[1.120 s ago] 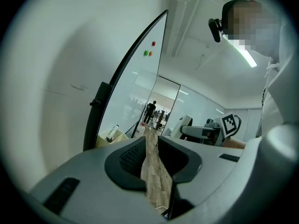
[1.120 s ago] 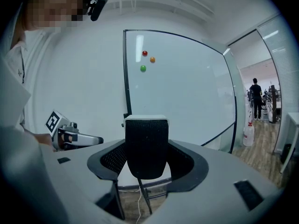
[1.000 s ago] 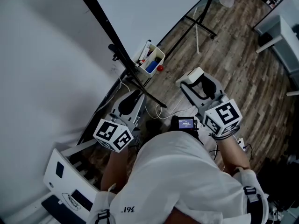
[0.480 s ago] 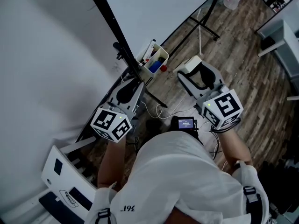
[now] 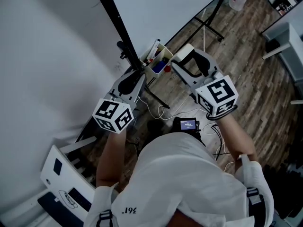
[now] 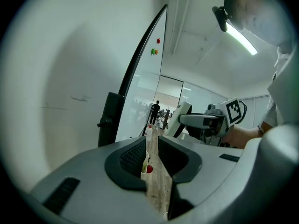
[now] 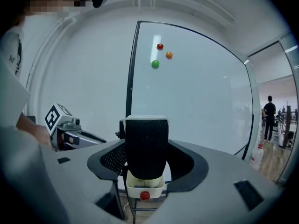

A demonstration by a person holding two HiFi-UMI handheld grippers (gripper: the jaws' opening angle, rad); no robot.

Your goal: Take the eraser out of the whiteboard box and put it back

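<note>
The eraser (image 7: pixel 146 146), black felt face toward the camera and white back away from it, is clamped upright between the fingers of the right gripper (image 7: pixel 146 158), which press on its two sides. It is outside the whiteboard box (image 7: pixel 145 185) and lined up with it: in the right gripper view its lower end overlaps the box's open top, and in the head view it sits just beside the box's right edge. Whether the two touch cannot be told. The box is a small white tray fixed at the foot of the whiteboard (image 7: pixel 196 87), with a red magnet (image 7: pixel 145 195) on its front wall and markers (image 5: pixel 150 51) standing inside. The left gripper (image 6: pixel 152 155) is held low to the left of the box with its fingers only slightly apart, a narrow slit between them and nothing in it; it does not touch the box. A red (image 7: pixel 160 46), an orange (image 7: pixel 168 55) and a green magnet (image 7: pixel 155 64) sit high on the board, and wood-plank floor (image 5: pixel 246 65) lies below. Judged from this, taking out is done and putting back remains. The main risk is a snag: the opening is narrow and partly filled by markers, so an eraser lowered off-centre or tilted may catch the rim or ride up on a marker. Because nothing steadies the box, a hard push could shift or unhook it. Letting go before the eraser is seated would drop it to the floor.
</note>
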